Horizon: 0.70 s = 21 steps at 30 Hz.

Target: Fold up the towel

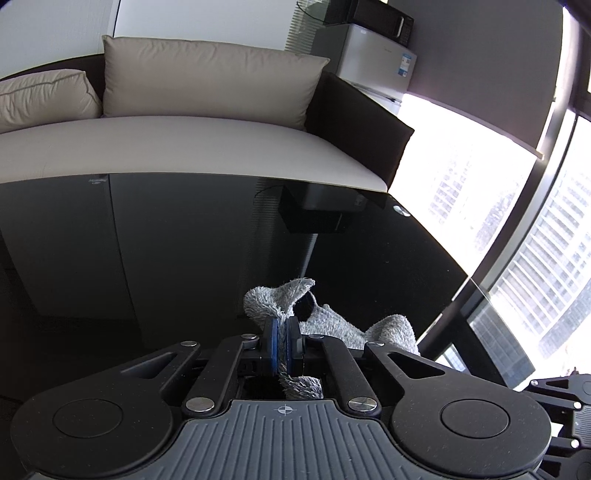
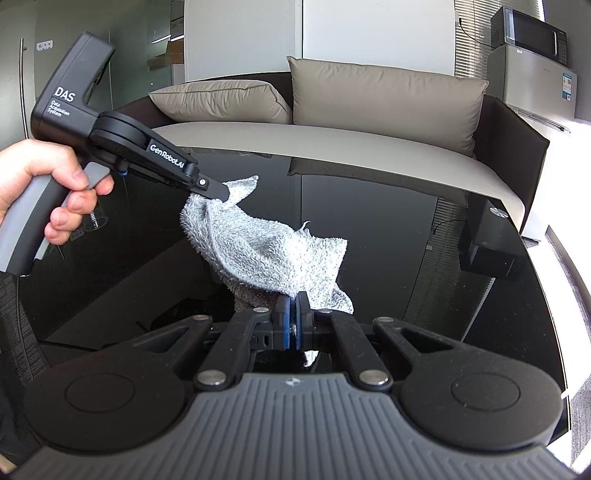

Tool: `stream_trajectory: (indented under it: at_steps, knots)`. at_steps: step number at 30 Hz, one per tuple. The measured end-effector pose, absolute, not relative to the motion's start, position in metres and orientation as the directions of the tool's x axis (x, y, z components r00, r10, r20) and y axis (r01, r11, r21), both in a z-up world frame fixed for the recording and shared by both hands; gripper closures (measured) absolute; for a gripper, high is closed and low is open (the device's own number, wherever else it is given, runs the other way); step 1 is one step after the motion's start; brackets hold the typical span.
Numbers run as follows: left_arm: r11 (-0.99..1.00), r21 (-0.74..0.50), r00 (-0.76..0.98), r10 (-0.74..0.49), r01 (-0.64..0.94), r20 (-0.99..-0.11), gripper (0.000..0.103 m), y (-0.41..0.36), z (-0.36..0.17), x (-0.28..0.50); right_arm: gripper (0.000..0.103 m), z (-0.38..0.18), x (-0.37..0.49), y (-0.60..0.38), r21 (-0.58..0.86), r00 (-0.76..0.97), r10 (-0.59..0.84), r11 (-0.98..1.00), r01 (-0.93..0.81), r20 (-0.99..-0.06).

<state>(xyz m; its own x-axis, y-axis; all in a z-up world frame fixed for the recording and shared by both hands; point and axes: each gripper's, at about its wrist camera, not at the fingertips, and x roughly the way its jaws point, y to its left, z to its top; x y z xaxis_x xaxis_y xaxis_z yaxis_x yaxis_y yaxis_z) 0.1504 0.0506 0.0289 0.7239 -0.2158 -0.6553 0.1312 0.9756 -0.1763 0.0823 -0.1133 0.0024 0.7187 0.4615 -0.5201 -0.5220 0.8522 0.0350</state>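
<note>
Between the two grippers hangs the grey towel [image 2: 266, 247], lifted off the black glass table [image 2: 406, 229] and stretched loosely from one tool to the other. Its far corner is pinched by the left gripper [image 2: 221, 194], which reaches in from the upper left of the right wrist view; cloth pokes out past the fingertips there. Its near edge is clamped in the right gripper [image 2: 293, 321], whose blue pads [image 2: 283, 325] are pressed together on the fabric, with a scrap of cloth showing behind them and a loose flap drooping just to the right of the fingers.

From the left wrist view, the left gripper [image 1: 282, 341] likewise has its blue pads [image 1: 273, 343] closed on a fold of the towel [image 1: 325, 321]; the cloth runs through the fingers, bunches up just ahead of them and trails away to the right of the tool.

A bare hand [image 2: 44, 188] holds the left tool's grey handle, with a finger on the trigger.

Beyond the table's far edge, ahead of both tools, stands a sofa [image 2: 332, 144] with pale cushions [image 2: 384, 99]. Further right sits a microwave [image 2: 532, 33] on top of a small white fridge [image 2: 532, 77], and bright windows [image 1: 517, 206] fill the right side.
</note>
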Motion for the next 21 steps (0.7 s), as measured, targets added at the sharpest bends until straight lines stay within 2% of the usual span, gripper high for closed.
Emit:
stream_trajectory:
  at_steps: [5,8,11,13,19,21]
  knots:
    - [0.977,-0.178,0.682,-0.208,0.115,-0.701,0.097,0.068,0.014,0.136,0.1,0.001,0.085,-0.106,0.022,0.71,0.47,0.841,-0.541,-0.524]
    - [0.982,-0.16,0.669,-0.186,0.101,-0.719,0.092,0.076,0.007,0.133,0.1,0.0,0.087,-0.103,0.016,0.706,0.47,0.838,-0.545,-0.53]
    - [0.982,-0.164,0.686,-0.182,0.092,-0.705,0.081,0.084,0.009,0.13,0.1,-0.001,0.087,-0.1,0.014,0.703,0.47,0.836,-0.549,-0.534]
    - [0.987,-0.142,0.708,-0.156,0.079,-0.689,0.065,0.085,0.014,0.128,0.1,0.0,0.086,-0.099,0.011,0.703,0.468,0.836,-0.549,-0.535]
    - [0.983,-0.156,0.706,-0.182,0.102,-0.685,0.062,0.076,0.01,0.14,0.1,0.0,0.084,-0.097,0.007,0.701,0.468,0.834,-0.552,-0.538]
    - [0.98,-0.162,0.704,-0.193,0.111,-0.684,0.057,0.071,0.009,0.144,0.1,0.0,0.084,-0.096,0.004,0.7,0.469,0.832,-0.555,-0.538]
